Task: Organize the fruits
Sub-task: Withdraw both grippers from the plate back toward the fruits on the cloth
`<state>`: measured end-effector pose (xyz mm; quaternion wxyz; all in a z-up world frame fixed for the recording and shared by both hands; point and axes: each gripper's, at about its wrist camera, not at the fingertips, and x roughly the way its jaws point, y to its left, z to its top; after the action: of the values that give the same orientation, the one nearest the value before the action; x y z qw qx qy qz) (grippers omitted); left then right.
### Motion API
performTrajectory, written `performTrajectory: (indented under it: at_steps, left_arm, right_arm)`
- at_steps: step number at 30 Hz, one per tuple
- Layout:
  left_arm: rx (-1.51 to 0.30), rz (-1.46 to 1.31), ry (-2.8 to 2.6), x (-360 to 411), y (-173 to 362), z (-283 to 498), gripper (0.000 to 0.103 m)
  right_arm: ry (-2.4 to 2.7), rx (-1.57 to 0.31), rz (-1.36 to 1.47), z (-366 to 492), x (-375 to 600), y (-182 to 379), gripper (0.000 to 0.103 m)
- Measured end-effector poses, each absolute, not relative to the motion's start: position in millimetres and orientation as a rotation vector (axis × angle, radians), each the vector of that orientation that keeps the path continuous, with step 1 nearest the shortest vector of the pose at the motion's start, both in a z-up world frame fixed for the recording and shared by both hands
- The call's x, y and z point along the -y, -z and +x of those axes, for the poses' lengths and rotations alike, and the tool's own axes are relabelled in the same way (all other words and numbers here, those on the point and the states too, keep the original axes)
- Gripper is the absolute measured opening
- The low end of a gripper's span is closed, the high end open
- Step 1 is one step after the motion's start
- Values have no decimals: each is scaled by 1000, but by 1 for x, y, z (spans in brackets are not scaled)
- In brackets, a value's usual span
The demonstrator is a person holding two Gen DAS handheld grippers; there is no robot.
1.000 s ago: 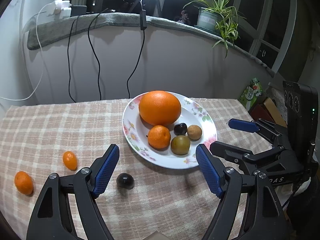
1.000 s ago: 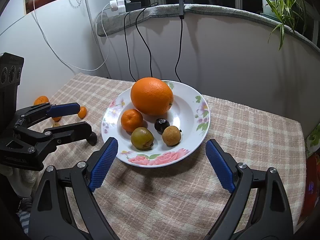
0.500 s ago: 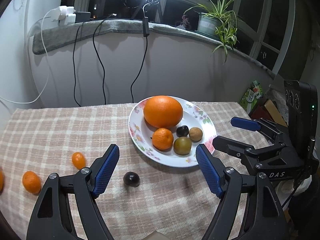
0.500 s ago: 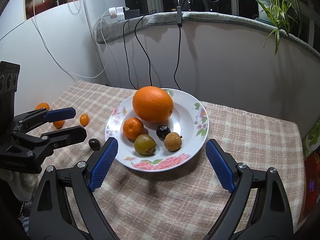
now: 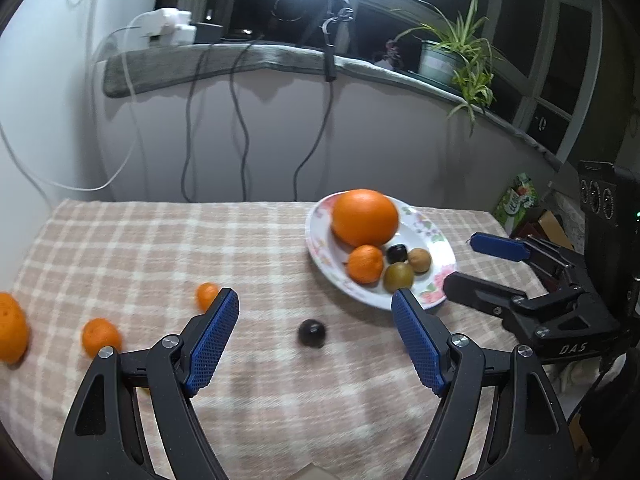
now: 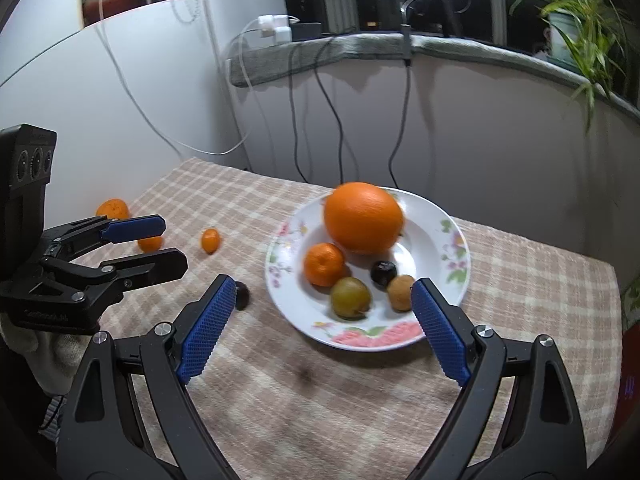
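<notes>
We see open checked cloth on the counter (image 5: 168,240) from nine to twelve o'clock of the dark plum (image 5: 311,333), free for our left tongs (image 5: 315,336), whose blades stand wide and empty. The flowered plate (image 5: 436,240) blocks the one to two o'clock side, piled with a large orange (image 5: 365,218) and small fruits. Three loose orange fruits (image 5: 101,336) dot nine to ten o'clock. Our right tongs (image 6: 320,312), agape, hover near the plate's rim at three o'clock.
</notes>
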<state>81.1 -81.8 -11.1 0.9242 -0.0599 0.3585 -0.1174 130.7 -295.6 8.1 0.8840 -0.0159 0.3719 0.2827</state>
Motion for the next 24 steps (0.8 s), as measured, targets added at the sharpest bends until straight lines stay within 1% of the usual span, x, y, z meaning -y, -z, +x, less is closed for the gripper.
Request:
performTrajectory:
  at_steps: [7,8,9,10,12,14,18,20,22,24]
  left_arm:
    - [-744,-131,187,54,18,64,78]
    - [-749,-133,180,49,20,62,77]
    - [-754,-136,176,47,22,60,73]
    - [-761,-137,170,43,24,58,71]
    - [-772,-140,160,37,28,55,66]
    - [-784,-144,153,32,32,53,62]
    - [-801,-160,141,21,38,51,54]
    - [-811,-171,135,16,41,51,50]
    - [-819,-179,122,12,45,51,50]
    - [-826,-184,113,8,48,51,47]
  right_arm:
    - [-662,-763,-41,124,272,-12,92]
    - [-674,-766,-46,123,268,-12,92]
    - [-688,-770,-53,122,263,-12,92]
    - [-699,-773,-63,121,258,-11,91]
    - [-718,-778,-83,120,248,-9,88]
    - [-744,-791,-100,119,239,-6,81]
    - [-780,-824,-115,118,226,2,75]
    - [-791,-843,-122,118,220,8,69]
    - [-792,-864,-131,119,215,13,63]
    - [-786,-888,-132,120,213,20,60]
